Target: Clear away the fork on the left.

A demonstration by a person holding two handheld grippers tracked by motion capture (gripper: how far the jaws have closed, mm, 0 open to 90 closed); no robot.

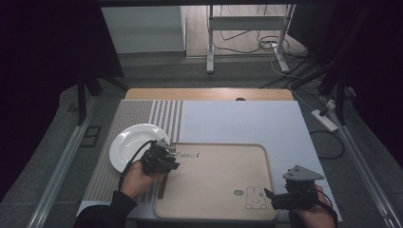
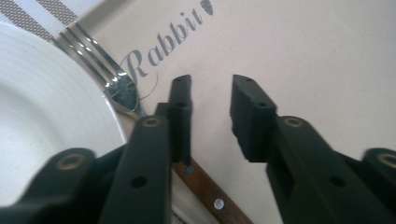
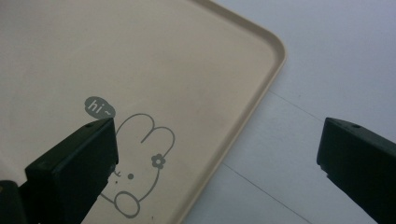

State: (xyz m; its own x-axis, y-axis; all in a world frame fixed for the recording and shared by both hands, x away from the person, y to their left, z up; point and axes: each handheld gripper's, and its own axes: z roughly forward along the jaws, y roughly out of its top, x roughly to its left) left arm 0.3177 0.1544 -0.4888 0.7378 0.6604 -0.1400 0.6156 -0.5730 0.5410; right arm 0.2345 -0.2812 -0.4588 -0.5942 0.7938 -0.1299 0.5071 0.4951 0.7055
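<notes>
Tray middle: bare, open to pass.
Tray's left edge: fork squeezed against plate, seemingly touching its rim.
Right of tray: mat bare.
Tray rim: low lip.

The counter carries a striped placemat at 9 o'clock with a white plate on it, and a beige tray at 6 o'clock.

Fork: shiny metal head, brown wood handle. Plate: glossy white ceramic. Tray: matt beige.
</notes>
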